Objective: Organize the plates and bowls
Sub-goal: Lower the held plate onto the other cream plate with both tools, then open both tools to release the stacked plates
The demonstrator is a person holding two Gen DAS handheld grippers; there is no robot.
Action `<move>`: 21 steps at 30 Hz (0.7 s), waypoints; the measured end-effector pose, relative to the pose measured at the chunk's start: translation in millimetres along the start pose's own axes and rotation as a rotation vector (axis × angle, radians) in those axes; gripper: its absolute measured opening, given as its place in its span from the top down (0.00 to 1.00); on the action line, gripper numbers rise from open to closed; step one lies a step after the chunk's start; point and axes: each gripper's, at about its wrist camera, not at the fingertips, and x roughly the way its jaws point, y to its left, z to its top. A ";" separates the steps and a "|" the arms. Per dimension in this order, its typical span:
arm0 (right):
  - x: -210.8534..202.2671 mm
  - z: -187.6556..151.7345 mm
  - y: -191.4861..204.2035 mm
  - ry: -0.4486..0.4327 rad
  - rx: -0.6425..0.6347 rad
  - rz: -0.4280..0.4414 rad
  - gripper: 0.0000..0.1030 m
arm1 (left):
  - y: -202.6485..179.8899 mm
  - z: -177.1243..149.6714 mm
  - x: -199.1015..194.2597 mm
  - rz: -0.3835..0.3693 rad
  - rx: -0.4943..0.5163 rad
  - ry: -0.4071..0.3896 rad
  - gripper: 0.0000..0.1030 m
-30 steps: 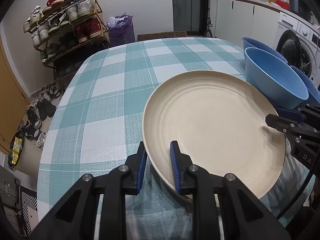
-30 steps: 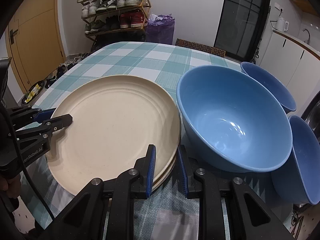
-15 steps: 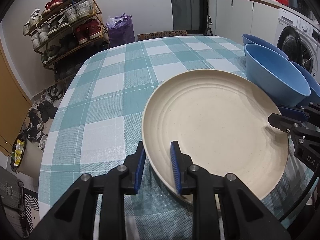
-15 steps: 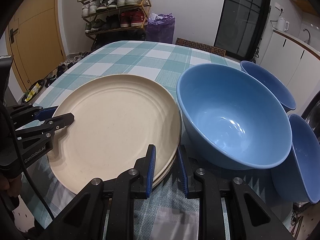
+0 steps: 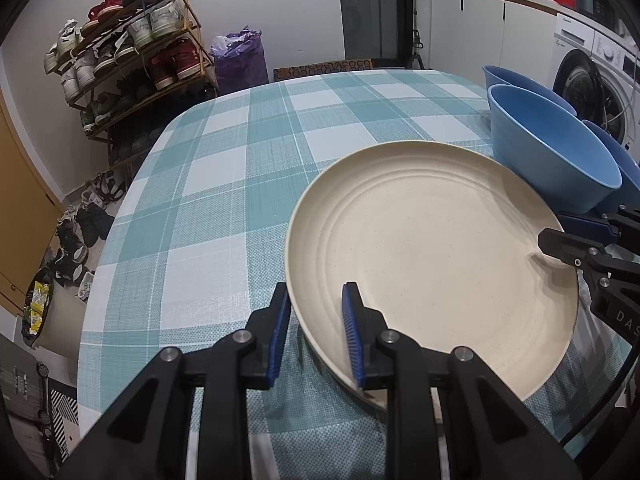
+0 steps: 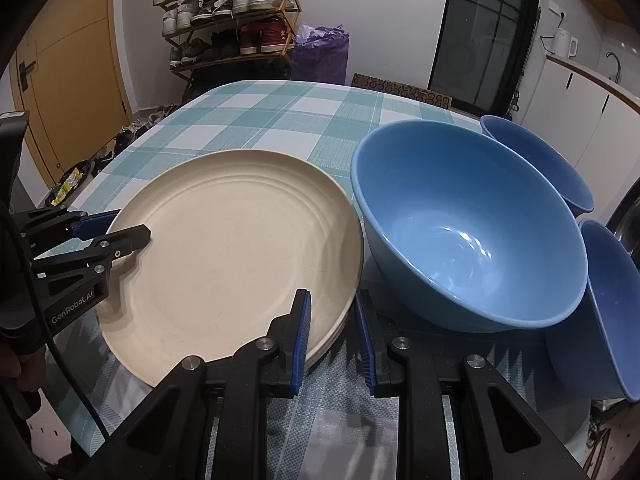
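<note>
A stack of cream plates (image 5: 432, 256) (image 6: 240, 248) is held a little above the checked table (image 5: 240, 184). My left gripper (image 5: 316, 336) is shut on the stack's left rim; it shows in the right wrist view (image 6: 120, 232). My right gripper (image 6: 332, 340) is shut on the stack's right rim; it shows in the left wrist view (image 5: 560, 236). Three blue bowls sit to the right: a large one (image 6: 468, 240) (image 5: 552, 152) beside the stack, one behind it (image 6: 540, 156), one at the right edge (image 6: 608, 308).
The checked tablecloth (image 6: 280, 116) stretches away beyond the plates. A shoe rack (image 5: 128, 64) and purple bag (image 5: 240, 60) stand past the far edge. A washing machine (image 5: 596, 80) is at the right, a yellow door (image 6: 72, 80) at the left.
The plate stack, held by both grippers, has shifted slightly away from the large blue bowl and toward me. The bowls have not moved.
</note>
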 end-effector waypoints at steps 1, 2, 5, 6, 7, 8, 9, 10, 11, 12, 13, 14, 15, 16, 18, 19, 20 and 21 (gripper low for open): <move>-0.1 -0.7 -0.5 0.000 0.000 0.000 0.78 | 0.1 0.4 0.3 -0.001 -0.001 0.001 0.77; -0.2 -0.7 -0.1 0.000 -0.001 0.001 0.78 | 0.1 0.7 0.8 -0.002 -0.002 0.002 0.77; -0.1 -0.8 -0.5 -0.001 -0.002 -0.001 0.78 | 0.9 0.5 0.8 -0.007 -0.006 0.003 0.77; -0.1 -0.7 -0.7 0.000 -0.001 0.000 0.78 | 1.1 0.5 0.8 -0.008 -0.007 0.003 0.77; -0.1 -0.7 -0.6 -0.001 -0.001 0.000 0.78 | 1.4 0.4 0.8 -0.010 -0.009 0.003 0.76; 0.1 -0.7 -0.3 0.001 -0.002 0.001 0.77 | 1.7 0.2 0.8 -0.012 -0.011 0.004 0.75; -0.1 -0.7 -0.9 0.001 -0.002 0.003 0.77 | 2.2 0.4 1.2 -0.015 -0.014 0.005 0.74; -0.2 -0.9 -0.8 0.002 -0.003 0.005 0.76 | 2.9 0.5 1.5 -0.018 -0.018 0.006 0.74; -0.4 -1.0 -0.2 0.003 -0.005 0.005 0.76 | 3.9 0.6 1.7 -0.022 -0.023 0.008 0.74; -0.6 -0.8 0.6 0.004 -0.007 0.005 0.76 | 4.6 1.2 2.1 -0.025 -0.027 0.010 0.74; -1.1 -0.9 0.8 0.004 -0.008 0.007 0.73 | 5.9 1.3 2.2 -0.028 -0.032 0.014 0.74; -1.8 -1.1 0.6 0.003 -0.008 0.009 0.68 | 6.9 1.4 2.2 -0.029 -0.037 0.016 0.74; -2.6 -1.2 0.1 0.002 -0.007 0.009 0.65 | 8.9 1.4 1.5 -0.027 -0.042 0.017 0.73; -4.0 -1.1 -0.2 -0.001 -0.007 0.008 0.64 | 10.4 1.8 0.9 -0.024 -0.047 0.018 0.71; -6.4 -1.1 0.8 -0.006 -0.011 0.013 0.63 | 15.6 2.1 -2.4 -0.021 -0.066 0.015 0.67; -7.2 -0.9 0.3 -0.007 -0.013 0.017 0.63 | 17.3 2.3 -4.1 -0.020 -0.073 0.011 0.62; -8.4 -0.7 0.3 -0.009 -0.014 0.018 0.62 | 20.0 2.3 -6.7 -0.016 -0.081 0.007 0.59; -9.4 -0.5 -0.1 -0.012 -0.014 0.020 0.61 | 22.2 2.1 -8.8 -0.013 -0.090 0.002 0.50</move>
